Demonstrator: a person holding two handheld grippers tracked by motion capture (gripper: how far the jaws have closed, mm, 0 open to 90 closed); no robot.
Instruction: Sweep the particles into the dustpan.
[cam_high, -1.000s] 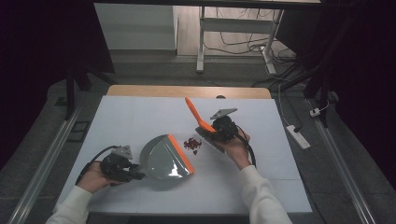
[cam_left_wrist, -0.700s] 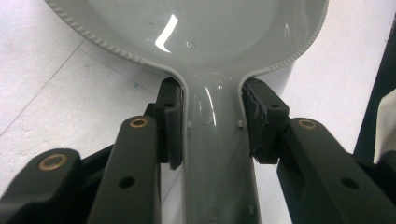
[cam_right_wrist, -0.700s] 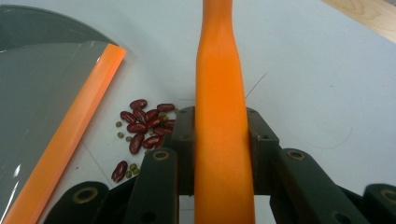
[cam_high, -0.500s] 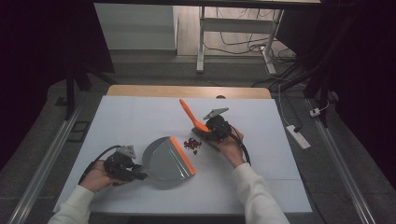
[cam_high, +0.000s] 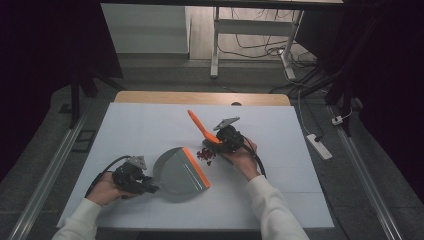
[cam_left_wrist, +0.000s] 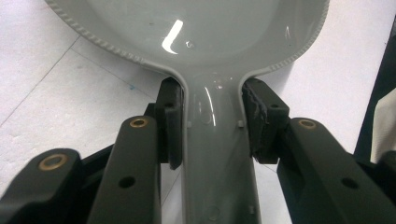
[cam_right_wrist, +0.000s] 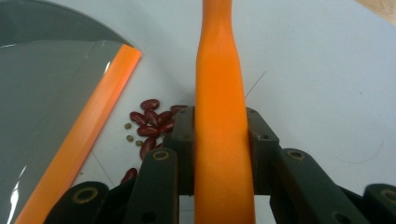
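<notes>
A grey dustpan (cam_high: 175, 174) with an orange lip (cam_high: 196, 167) rests on the white table. My left gripper (cam_high: 145, 186) is shut on its handle (cam_left_wrist: 217, 154), with the pads pressing both sides. A small heap of dark red beans (cam_high: 205, 155) lies just beyond the lip. My right gripper (cam_high: 222, 140) sits right of the beans, shut on an orange tool handle (cam_high: 200, 126) that slants up and away to the left. In the right gripper view the handle (cam_right_wrist: 219, 93) runs between the jaws, with the beans (cam_right_wrist: 149, 122) and the dustpan (cam_right_wrist: 42, 107) to the left. The tool's lower end is hidden.
The white tabletop (cam_high: 130, 130) has a wooden strip (cam_high: 200, 97) along its far edge. A power strip (cam_high: 320, 146) lies on the floor at the right. Metal rails (cam_high: 45, 175) run along both sides of the table.
My right gripper and the orange handle have shifted a little left and down, closer to the beans. The dustpan now lies flatter, and the left hand has kept its place.
</notes>
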